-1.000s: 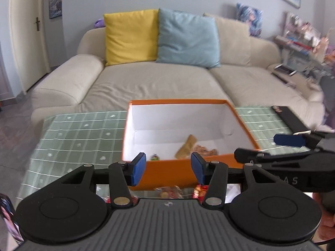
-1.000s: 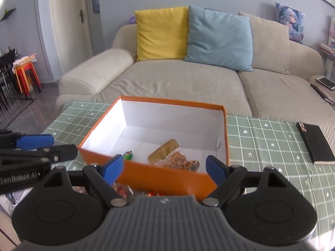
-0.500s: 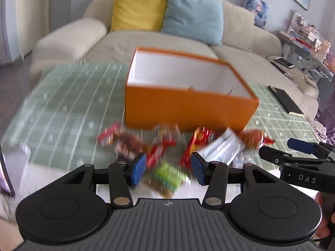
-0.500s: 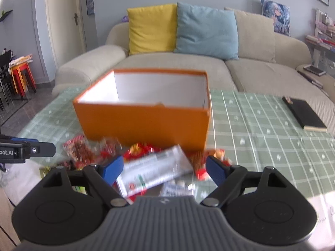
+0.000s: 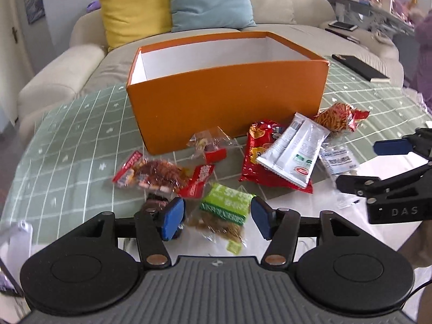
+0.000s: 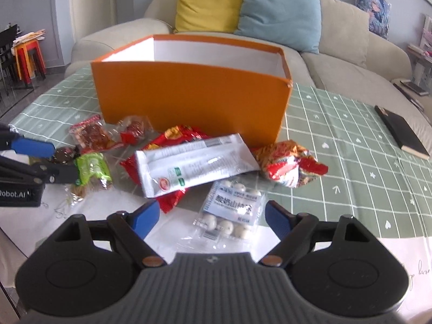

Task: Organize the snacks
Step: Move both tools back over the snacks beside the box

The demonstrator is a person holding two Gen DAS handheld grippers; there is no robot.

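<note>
One orange box, two cushions, one black notebook.

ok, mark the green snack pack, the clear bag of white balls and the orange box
green snack pack (image 5: 226, 204), left wrist view, green label.
clear bag of white balls (image 6: 232, 207), right wrist view, printed label.
orange box (image 6: 189, 95), right wrist view, front wall.

the box stands on the counter, with the sofa behind it and two cushions side by side on the sofa. a heap of snack packets lies on the counter just before the box. the long flat packet lies on top of a crinkled bag, the noodle bag to its right near the box's corner. the packet of round sweets lies nearest, between the right gripper's fingers. the noodle-stick packet lies at the left end, between the left gripper's fingers. a notebook lies well apart to the right.
</note>
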